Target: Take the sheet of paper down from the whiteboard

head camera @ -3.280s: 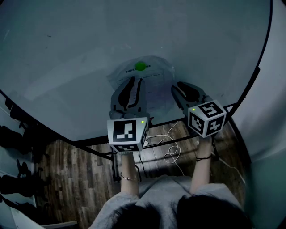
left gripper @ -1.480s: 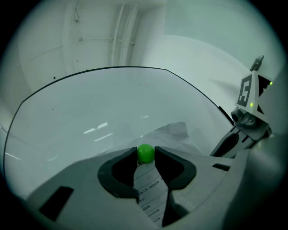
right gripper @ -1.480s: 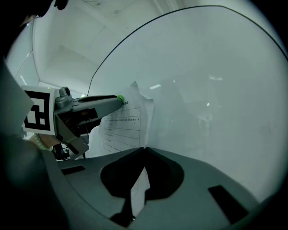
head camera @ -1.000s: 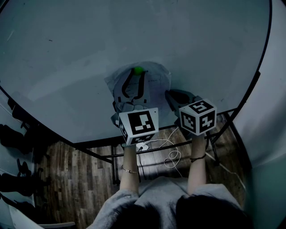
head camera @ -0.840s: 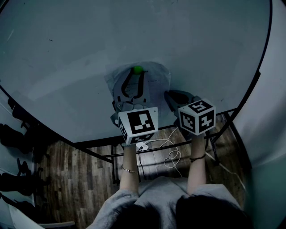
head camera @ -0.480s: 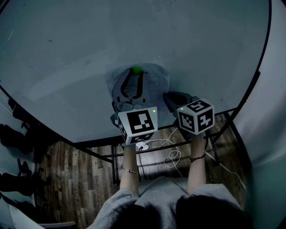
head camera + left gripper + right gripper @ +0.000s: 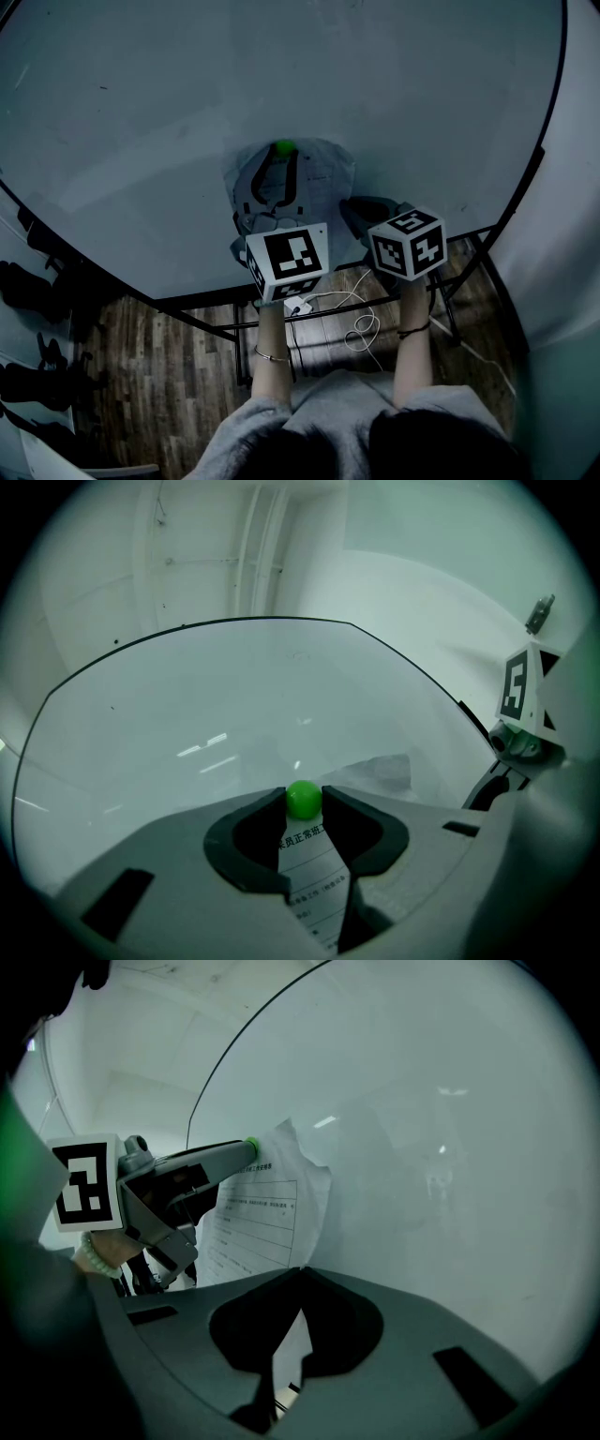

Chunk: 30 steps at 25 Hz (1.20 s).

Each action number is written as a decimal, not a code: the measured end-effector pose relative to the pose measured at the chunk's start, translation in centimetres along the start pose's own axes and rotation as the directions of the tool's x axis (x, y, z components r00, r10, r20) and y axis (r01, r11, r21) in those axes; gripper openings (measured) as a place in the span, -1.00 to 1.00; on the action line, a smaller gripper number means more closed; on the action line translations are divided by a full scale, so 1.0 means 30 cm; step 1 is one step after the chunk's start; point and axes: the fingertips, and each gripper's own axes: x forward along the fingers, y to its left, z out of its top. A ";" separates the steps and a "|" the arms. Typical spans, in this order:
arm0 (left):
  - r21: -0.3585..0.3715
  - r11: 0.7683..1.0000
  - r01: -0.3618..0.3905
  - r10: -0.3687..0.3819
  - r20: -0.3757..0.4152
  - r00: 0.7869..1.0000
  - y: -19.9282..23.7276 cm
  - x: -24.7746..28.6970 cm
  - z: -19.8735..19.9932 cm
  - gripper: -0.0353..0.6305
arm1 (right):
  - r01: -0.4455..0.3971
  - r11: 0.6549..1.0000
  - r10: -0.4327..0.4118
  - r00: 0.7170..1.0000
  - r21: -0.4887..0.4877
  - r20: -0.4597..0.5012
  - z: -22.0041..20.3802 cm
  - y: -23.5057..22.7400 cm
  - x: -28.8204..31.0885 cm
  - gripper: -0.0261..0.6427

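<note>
A printed paper sheet (image 7: pixel 323 173) hangs on the whiteboard (image 7: pixel 394 84) under a round green magnet (image 7: pixel 284 147). My left gripper (image 7: pixel 284 152) reaches up the sheet, shut on the magnet. In the left gripper view the magnet (image 7: pixel 302 799) sits pinched between the tips of the left gripper (image 7: pixel 302 803), with the sheet (image 7: pixel 314 855) below. My right gripper (image 7: pixel 347 206) is at the sheet's lower right edge. In the right gripper view the right gripper (image 7: pixel 300 1271) is shut on that edge of the sheet (image 7: pixel 267 1208), whose right side bows off the board.
The whiteboard's dark frame (image 7: pixel 525 187) curves along the right and bottom. Below it lie white cables (image 7: pixel 356 319) on a wooden floor (image 7: pixel 159 356). Dark objects (image 7: pixel 28 281) stand at the far left. A pale wall (image 7: pixel 562 309) rises at the right.
Since the earliest frame my left gripper rose to the magnet and shut on it, and my right gripper shut on the sheet's edge. Over the last second the right gripper edged slightly left.
</note>
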 end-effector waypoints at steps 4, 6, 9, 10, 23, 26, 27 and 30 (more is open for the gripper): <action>-0.001 1.000 -0.003 0.003 -0.003 1.000 0.000 0.004 0.001 -0.52 | -0.005 1.000 0.005 1.000 0.000 -0.026 -0.019 -0.005 0.007 -0.92; -0.001 1.000 -0.005 0.005 -0.004 1.000 0.001 0.005 -0.001 -0.52 | -0.012 1.000 0.012 0.999 0.004 -0.030 -0.026 -0.005 0.009 -0.92; -0.001 1.000 -0.006 0.006 -0.007 1.000 0.001 0.006 -0.004 -0.52 | -0.013 1.000 0.013 0.999 0.005 -0.045 -0.039 -0.009 0.011 -0.92; -0.001 1.000 -0.007 0.007 -0.007 1.000 0.001 0.006 -0.003 -0.52 | -0.010 1.000 0.010 0.998 0.004 -0.055 -0.047 -0.012 0.013 -0.92; -0.005 1.000 -0.018 0.018 -0.009 1.000 -0.001 0.009 -0.005 -0.52 | -0.002 1.000 0.003 0.997 0.021 -0.081 -0.090 -0.048 0.003 -0.92; -0.003 1.000 -0.024 0.024 -0.010 1.000 -0.001 0.008 -0.002 -0.52 | 0.004 1.000 -0.002 0.998 0.021 -0.070 -0.084 -0.053 -0.004 -0.92; -0.003 1.000 -0.027 0.027 -0.010 1.000 -0.002 0.008 -0.002 -0.52 | 0.004 1.000 -0.003 0.998 0.023 -0.068 -0.084 -0.055 -0.006 -0.92; -0.008 0.999 -0.031 0.031 -0.012 0.999 -0.002 0.008 -0.001 -0.52 | 0.006 1.000 -0.004 0.998 0.028 -0.060 -0.083 -0.062 -0.013 -0.92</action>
